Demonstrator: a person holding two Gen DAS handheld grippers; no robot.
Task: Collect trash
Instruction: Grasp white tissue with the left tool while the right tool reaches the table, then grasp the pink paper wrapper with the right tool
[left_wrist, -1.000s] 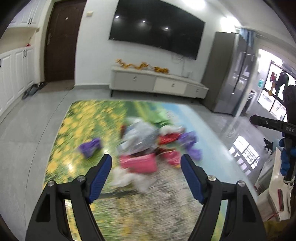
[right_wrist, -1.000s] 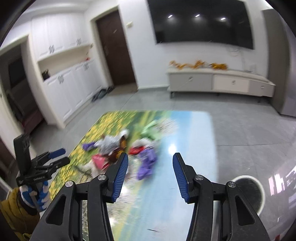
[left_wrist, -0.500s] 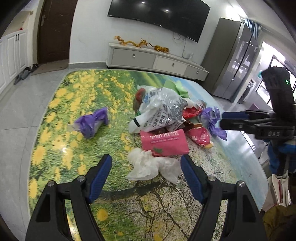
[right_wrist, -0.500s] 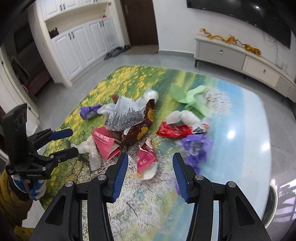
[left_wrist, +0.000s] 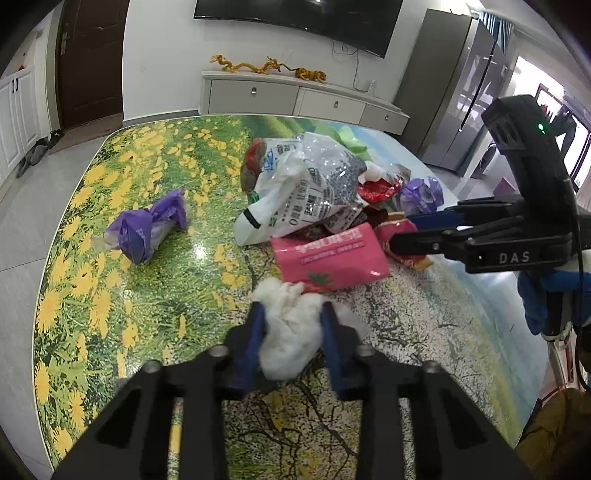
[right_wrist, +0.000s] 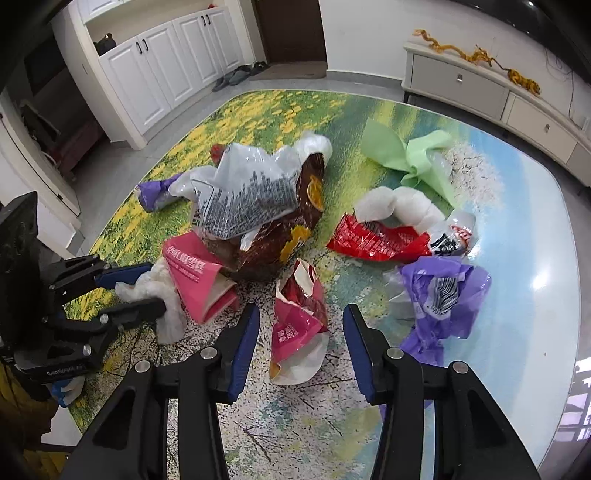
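Note:
Trash lies in a heap on a table with a flower print (left_wrist: 122, 295). My left gripper (left_wrist: 291, 321) is shut on a crumpled white plastic bag (left_wrist: 291, 332), which also shows in the right wrist view (right_wrist: 162, 295). My right gripper (right_wrist: 301, 328) is open, its fingers on either side of a torn pink and white wrapper (right_wrist: 295, 332) lying on the table. In the heap are a pink packet (left_wrist: 328, 254), a large white printed bag (left_wrist: 306, 192) and a brown snack bag (right_wrist: 280, 236).
A purple bag (left_wrist: 144, 225) lies apart at the left. A red wrapper (right_wrist: 373, 240), another purple bag (right_wrist: 439, 295) and a green bag (right_wrist: 402, 151) lie at the right and far side. The table's curved edge (right_wrist: 569, 332) is at the right.
Both grippers came down close to the trash. My left gripper closed on the white plastic bag. My right gripper moved over the pink and white wrapper and stayed open.

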